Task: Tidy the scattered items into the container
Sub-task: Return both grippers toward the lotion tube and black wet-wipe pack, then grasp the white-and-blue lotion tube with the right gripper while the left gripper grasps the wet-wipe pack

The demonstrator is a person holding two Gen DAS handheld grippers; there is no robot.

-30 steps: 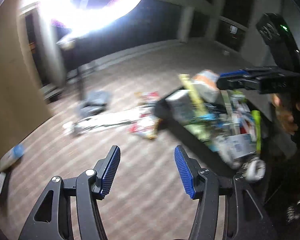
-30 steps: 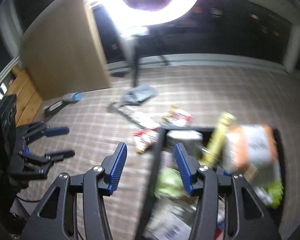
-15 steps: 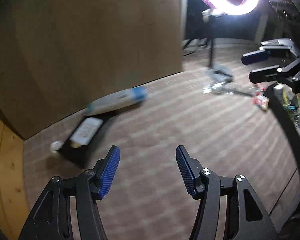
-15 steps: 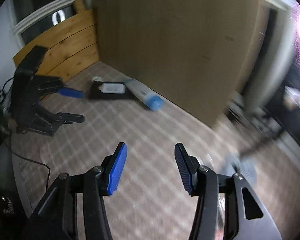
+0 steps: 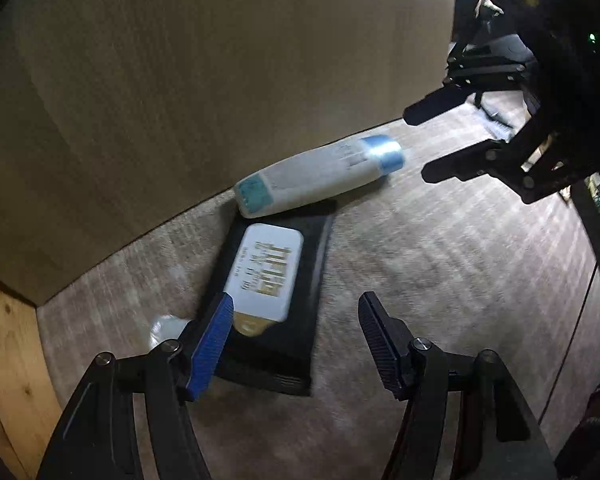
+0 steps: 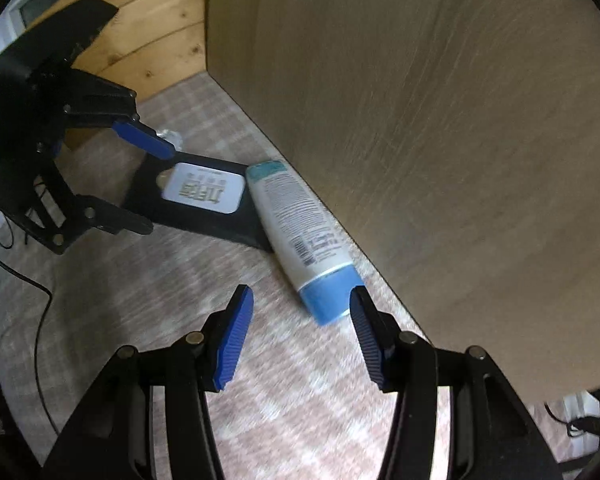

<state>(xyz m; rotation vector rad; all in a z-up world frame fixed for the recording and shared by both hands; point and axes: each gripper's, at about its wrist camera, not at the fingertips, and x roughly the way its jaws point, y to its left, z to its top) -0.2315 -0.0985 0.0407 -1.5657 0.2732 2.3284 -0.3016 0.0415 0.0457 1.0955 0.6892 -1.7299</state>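
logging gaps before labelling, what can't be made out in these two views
- Small white crumpled thing: left wrist view, blurred and partly behind the left gripper's blue finger.
- Print on the white blue-capped bottle: both views, too small and blurred.
- Flat black pouch's near end: right wrist view, behind the left gripper.

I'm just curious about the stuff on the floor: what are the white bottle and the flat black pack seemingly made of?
The white bottle looks like smooth, opaque plastic with a slight sheen, printed text and a blue cap. The flat black pack seems to be soft plastic film: thin, matte, crimped at one end, with a glossier white label flap. Blur leaves both uncertain.
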